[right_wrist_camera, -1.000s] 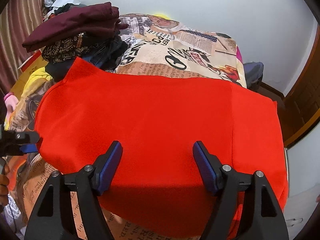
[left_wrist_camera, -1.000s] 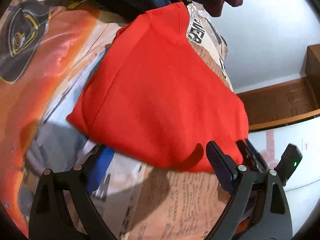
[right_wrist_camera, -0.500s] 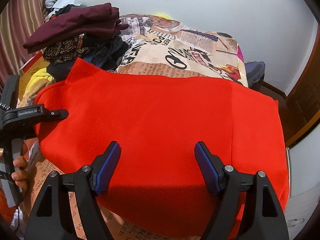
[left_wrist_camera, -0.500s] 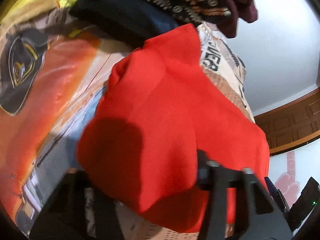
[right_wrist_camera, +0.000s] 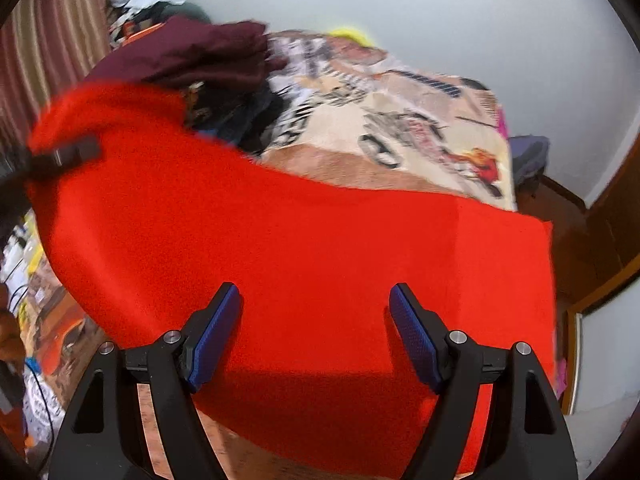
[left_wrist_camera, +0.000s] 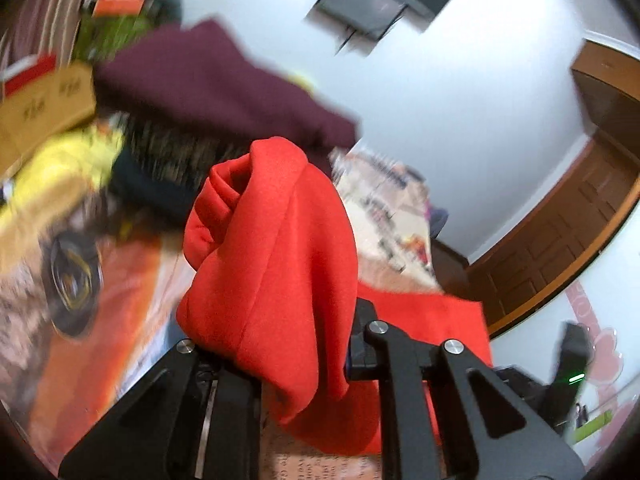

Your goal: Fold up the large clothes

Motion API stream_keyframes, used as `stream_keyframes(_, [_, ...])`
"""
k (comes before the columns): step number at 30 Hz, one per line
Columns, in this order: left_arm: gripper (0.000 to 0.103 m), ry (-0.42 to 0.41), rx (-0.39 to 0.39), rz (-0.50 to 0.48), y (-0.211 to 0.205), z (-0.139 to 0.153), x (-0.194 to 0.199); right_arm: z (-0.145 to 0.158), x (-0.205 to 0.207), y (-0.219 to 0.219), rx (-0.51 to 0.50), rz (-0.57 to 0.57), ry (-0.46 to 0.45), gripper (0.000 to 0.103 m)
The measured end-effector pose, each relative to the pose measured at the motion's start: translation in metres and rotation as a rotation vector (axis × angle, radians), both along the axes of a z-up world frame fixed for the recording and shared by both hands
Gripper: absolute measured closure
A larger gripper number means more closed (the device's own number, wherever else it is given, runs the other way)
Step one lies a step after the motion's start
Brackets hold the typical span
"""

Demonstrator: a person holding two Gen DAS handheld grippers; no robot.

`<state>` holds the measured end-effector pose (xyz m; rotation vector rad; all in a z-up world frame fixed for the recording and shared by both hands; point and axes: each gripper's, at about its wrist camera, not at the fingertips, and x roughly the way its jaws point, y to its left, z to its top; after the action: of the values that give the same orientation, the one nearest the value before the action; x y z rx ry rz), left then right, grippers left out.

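Observation:
A bright red garment (right_wrist_camera: 320, 240) lies spread over the printed bedspread (right_wrist_camera: 400, 128). In the left wrist view its left edge is bunched into a hanging fold (left_wrist_camera: 280, 260), raised off the bed. My left gripper (left_wrist_camera: 280, 344) has that fold between its jaws, which are closing on it and carry it. The right wrist view shows the left gripper (right_wrist_camera: 68, 156) at the garment's raised far-left corner. My right gripper (right_wrist_camera: 316, 320) hovers open over the near middle of the red cloth, with its blue pads (right_wrist_camera: 216, 328) apart and nothing between them.
A pile of folded clothes topped by a maroon garment (left_wrist_camera: 208, 84) sits at the far left of the bed, beside yellow cloth (left_wrist_camera: 60, 168) and a cardboard box (left_wrist_camera: 44, 108). A wooden door (left_wrist_camera: 560, 240) stands to the right. A hand (right_wrist_camera: 8, 336) shows at the left edge.
My left gripper closed on the red garment's left edge and rose, pulling that side up into a fold. The right gripper stayed open over the cloth, shifting only slightly.

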<state>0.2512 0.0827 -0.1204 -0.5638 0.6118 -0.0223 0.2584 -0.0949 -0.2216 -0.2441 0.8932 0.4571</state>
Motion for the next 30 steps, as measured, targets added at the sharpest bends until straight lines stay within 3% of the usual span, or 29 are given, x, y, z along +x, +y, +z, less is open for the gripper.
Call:
stream_keyframes(3, [0.089,-0.060,0.086,-0.004,-0.012,0.028,-0.005,-0.013,-0.003,0.018,0.044,0.037,0.047,0.029])
stream_keyframes(6, [0.090,-0.094,0.157,0.007,-0.019,0.045,-0.004,-0.029,0.001,0.036,0.157,0.075,0.158,0.029])
stream_keyframes(10, [0.091,-0.073,0.171,0.005,-0.022,0.049,0.009,-0.042,0.008,0.048,0.257,0.118,0.304,0.029])
stream_keyframes(14, [0.091,-0.067,0.177,-0.036,-0.040,0.046,0.013,-0.027,-0.001,0.030,0.277,0.113,0.244,0.029])
stream_keyframes(18, [0.093,-0.080,0.188,-0.110,-0.075,0.045,0.025,-0.001,-0.013,-0.018,0.215,0.014,0.102,0.029])
stream_keyframes(22, [0.097,-0.071,0.177,-0.228,-0.128,0.032,0.042,0.012,-0.024,-0.085,0.238,-0.132,0.046,0.029])
stream_keyframes(26, [0.099,0.012,0.191,-0.413,-0.197,-0.008,0.051,0.009,-0.035,-0.143,0.237,-0.297,0.032,0.029])
stream_keyframes(30, [0.099,0.124,0.202,-0.535,-0.232,-0.052,0.045,0.002,-0.044,-0.173,0.247,-0.371,0.057,0.029])
